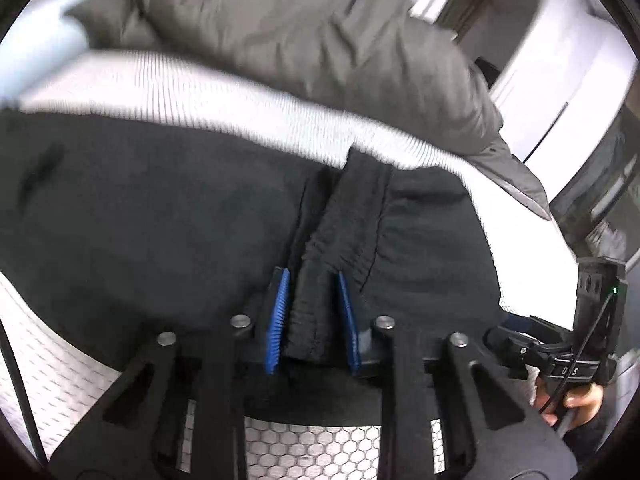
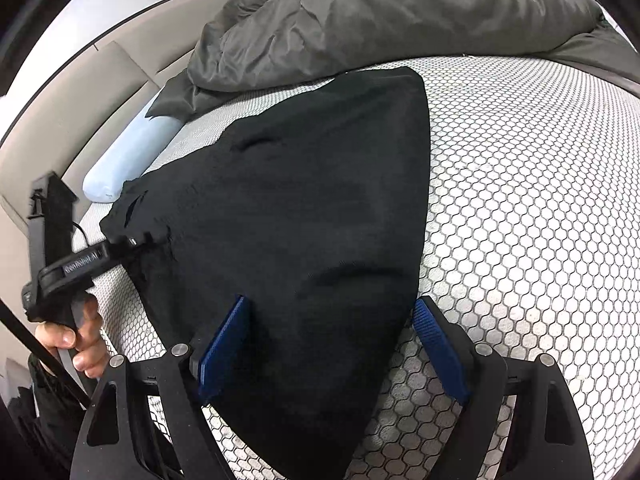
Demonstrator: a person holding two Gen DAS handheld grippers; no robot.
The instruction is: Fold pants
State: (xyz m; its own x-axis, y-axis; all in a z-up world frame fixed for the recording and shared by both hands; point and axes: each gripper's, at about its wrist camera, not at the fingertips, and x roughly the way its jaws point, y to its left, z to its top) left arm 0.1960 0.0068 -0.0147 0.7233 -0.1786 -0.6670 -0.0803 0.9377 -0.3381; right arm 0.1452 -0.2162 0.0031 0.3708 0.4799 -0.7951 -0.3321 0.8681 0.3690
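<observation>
In the left wrist view, the left gripper point(image 1: 310, 280) sits at 6 o'clock with its blue pads point(image 1: 277, 320) drawn narrow on a bunched fold of the black pants point(image 1: 160, 216); the gathered, stitched edge runs up between the pads toward 12 o'clock and both pads press against it. The pants spread dark across the middle of the view and out to 9 o'clock, lying on a mattress point(image 1: 72, 384) with a white honeycomb-patterned cover. A grey duvet point(image 1: 304, 36) is heaped from 11 to 2 o'clock beyond the pants. At 4 o'clock the right gripper's black body point(image 1: 560, 356) shows, with the person's right hand point(image 1: 576, 404) wrapped around its handle. The far part of this view is blurred.

In the right wrist view, the right gripper point(image 2: 334, 320) stands wide at 6 o'clock, one blue pad point(image 2: 224, 344) resting against the pants point(image 2: 304, 208) and the other just beside their right edge over bare mattress point(image 2: 520, 216); the cloth lies between the pads without being pinched. The pants form a dark wedge from 6 o'clock up to 12 o'clock. At 9 o'clock the left gripper point(image 2: 138, 242) bites the pants' left edge, held by the person's left hand point(image 2: 80, 344). A pale blue pillow point(image 2: 132, 156) lies at 10 o'clock, partly under the grey duvet point(image 2: 400, 12) across the top.
</observation>
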